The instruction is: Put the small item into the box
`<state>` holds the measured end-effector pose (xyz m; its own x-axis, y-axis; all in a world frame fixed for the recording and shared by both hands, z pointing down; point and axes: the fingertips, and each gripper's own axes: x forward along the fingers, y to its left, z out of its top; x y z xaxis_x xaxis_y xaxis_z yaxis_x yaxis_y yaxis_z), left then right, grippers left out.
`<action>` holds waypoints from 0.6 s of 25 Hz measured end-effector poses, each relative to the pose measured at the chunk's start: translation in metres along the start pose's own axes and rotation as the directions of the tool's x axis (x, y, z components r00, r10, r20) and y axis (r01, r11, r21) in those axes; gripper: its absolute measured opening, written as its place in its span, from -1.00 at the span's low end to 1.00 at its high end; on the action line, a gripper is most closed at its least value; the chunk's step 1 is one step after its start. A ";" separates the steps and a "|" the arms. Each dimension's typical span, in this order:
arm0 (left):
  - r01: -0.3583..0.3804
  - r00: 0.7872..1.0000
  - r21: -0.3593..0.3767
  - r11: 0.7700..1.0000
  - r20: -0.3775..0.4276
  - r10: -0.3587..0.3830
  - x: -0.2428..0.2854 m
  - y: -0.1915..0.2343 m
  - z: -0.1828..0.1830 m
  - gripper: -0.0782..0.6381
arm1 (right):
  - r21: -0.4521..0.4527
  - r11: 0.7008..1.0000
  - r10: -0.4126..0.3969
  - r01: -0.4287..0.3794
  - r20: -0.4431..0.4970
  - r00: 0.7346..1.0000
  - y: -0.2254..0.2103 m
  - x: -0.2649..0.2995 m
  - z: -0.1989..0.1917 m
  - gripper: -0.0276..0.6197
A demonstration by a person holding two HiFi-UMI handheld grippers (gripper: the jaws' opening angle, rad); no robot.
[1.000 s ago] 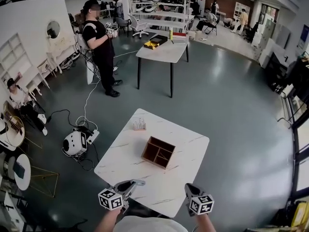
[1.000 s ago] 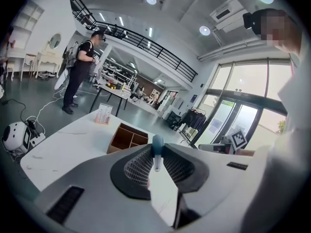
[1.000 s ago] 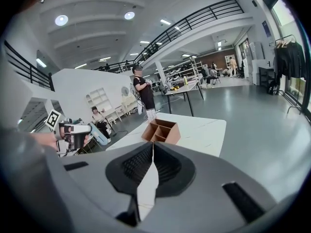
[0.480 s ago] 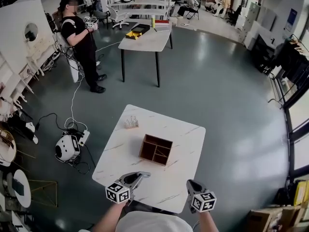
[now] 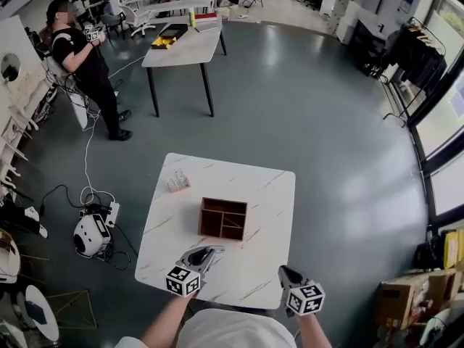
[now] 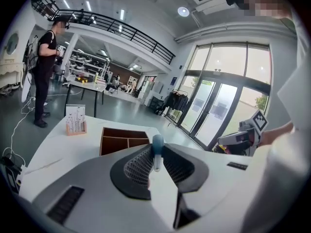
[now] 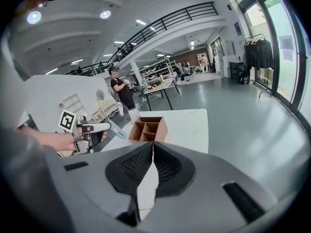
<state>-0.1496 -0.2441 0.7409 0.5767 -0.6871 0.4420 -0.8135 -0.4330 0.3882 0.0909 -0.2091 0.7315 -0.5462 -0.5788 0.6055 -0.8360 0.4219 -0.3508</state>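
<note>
Your white marbled desk fills the middle of the head view, standing on a grey floor. At its centre sits the brown wooden box, open at the top and split by dividers into several compartments. Your left hand-held gripper hangs over the near part of the desk, its tips aimed at the box and just short of its near wall, not touching it. Your right hand-held gripper is over the desk's near right edge, well apart from the box, and its jaws are pressed together with nothing between them. Toward the far left corner of the desk stands a small rack, well apart from the box. The small item, a slim clear piece with a pale blue cap, is pinched upright between the left jaws, which stand partly closed on it, its cap poking out above their tips.
</note>
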 end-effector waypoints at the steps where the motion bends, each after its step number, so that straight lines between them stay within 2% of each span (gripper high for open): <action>1: 0.004 1.000 0.012 1.000 -0.008 -0.004 0.006 0.002 0.000 -0.58 | 0.007 1.000 -0.011 0.011 -0.002 1.000 -0.001 -0.002 -0.003 -0.83; 15: 0.027 0.995 0.114 0.993 -0.099 -0.016 0.085 0.035 -0.018 -0.58 | 0.112 0.985 -0.128 0.132 -0.040 0.991 -0.011 -0.021 -0.040 -0.83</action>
<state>-0.1274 -0.3075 0.8068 0.5942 -0.6192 0.5133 -0.8008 -0.5153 0.3052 0.1136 -0.1736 0.7506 -0.4320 -0.5996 0.6737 -0.9013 0.2610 -0.3456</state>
